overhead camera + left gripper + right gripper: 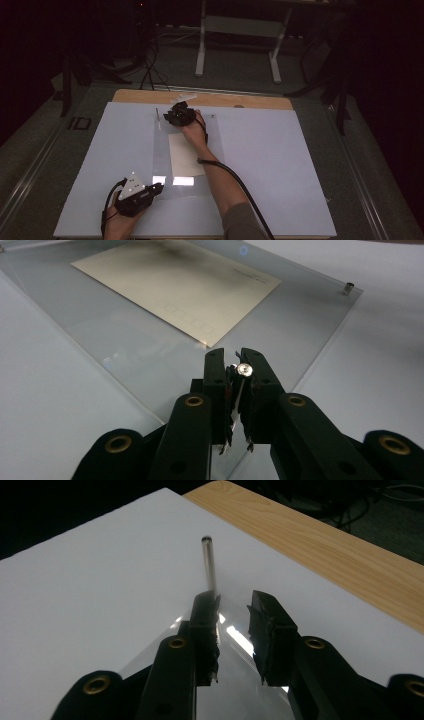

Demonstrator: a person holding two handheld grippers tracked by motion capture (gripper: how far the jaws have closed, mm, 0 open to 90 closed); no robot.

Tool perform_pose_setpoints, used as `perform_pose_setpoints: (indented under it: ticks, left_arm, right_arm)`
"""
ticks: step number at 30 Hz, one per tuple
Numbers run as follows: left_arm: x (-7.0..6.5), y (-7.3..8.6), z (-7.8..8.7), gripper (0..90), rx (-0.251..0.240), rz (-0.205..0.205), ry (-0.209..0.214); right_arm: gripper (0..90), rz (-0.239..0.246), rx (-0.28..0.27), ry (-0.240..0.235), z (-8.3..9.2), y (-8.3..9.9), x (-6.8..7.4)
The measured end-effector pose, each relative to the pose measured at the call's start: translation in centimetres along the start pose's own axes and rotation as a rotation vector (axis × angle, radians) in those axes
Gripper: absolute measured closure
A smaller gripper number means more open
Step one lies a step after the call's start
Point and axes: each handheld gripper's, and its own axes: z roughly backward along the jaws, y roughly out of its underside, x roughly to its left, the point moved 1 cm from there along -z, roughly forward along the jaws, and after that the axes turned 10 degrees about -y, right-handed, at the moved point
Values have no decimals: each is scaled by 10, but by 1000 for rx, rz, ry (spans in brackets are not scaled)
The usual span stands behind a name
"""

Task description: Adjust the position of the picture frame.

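A clear acrylic sheet (162, 150) lies on the white board (270, 150), with a cream paper (184, 155) on top of it. My left gripper (159, 188) sits at the sheet's near edge, shut on a small silver screw (244, 370) held between the pads of the left gripper (235, 360). Beyond it lie the paper (175, 285) and a small metal standoff (348, 288) at a sheet corner. My right gripper (167, 116) is at the sheet's far left corner. A thin metal pin (208, 565) stands just beyond the open right gripper (232, 605), close to one jaw.
The wooden table edge (250, 101) runs along the far side of the board. A black cable (240, 185) trails along the person's right forearm. A metal pin (157, 114) stands by the sheet's far left corner. Table legs and cables stand on the floor beyond.
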Motion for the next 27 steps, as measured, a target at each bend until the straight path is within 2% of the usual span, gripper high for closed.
perform_pose_setpoints:
  ticks: [2,3,4,5,7,8,9,10,13,14,15,16,17,18,19,20,23,24,25,26,27]
  left_arm:
    - [0,0,0,824,-1,-1,-2]
    - [0,0,0,827,-3,-4,-2]
    - [0,0,-1,829,-5,-6,-1]
    - [0,0,-1,831,-6,-10,-1]
    - [0,0,-1,833,-6,-10,-1]
    - [0,0,-1,833,-6,-16,3]
    - [0,0,-1,836,-5,-16,7]
    - [0,-1,-1,837,-5,-22,4]
    - [-1,-1,-1,841,-10,-35,10]
    - [-1,-1,-1,842,-10,-35,10]
    - [-1,-2,0,841,-17,-44,37]
    - [-1,-2,0,841,-17,-44,37]
    - [-1,-3,0,840,-19,-55,45]
    - [-1,-3,0,839,-19,-55,45]
    - [0,-5,0,839,-26,-58,43]
    - [2,-7,0,838,-34,-55,44]
    - [7,-11,0,833,-48,-55,24]
    - [9,-12,-2,833,-50,-49,18]
    - [11,-12,-4,834,-43,-41,14]
    - [11,-12,-4,836,-43,-41,14]
    - [13,-12,-11,836,-24,-34,7]
  right_arm:
    - [716,-9,-1,-2,-5,-3,1]
    - [716,-3,18,22,-17,-10,2]
    - [711,-9,24,27,-21,-13,3]
    - [739,-10,24,29,-27,-16,5]
    - [739,-11,32,35,-32,-18,7]
    - [783,-11,32,35,-32,-18,7]
    - [858,-1,59,89,-42,-20,14]
    - [860,8,63,115,-43,-20,17]
    - [862,-1,55,167,-38,-19,19]
    - [862,-1,55,167,-38,-19,19]
    - [862,-16,37,212,-21,-14,14]
    - [862,-16,37,212,-21,-14,14]
    - [861,0,32,229,-1,-9,7]
    - [861,0,32,229,-1,-9,7]
    - [861,-4,25,240,8,-8,4]
    - [861,-11,13,259,29,-4,-3]
    - [861,-48,-25,305,73,4,-16]
    - [860,-52,-22,312,86,8,-20]
    - [860,-54,-10,314,96,12,-24]
    - [860,-54,-10,314,96,12,-24]
    - [860,-57,-2,318,104,18,-29]
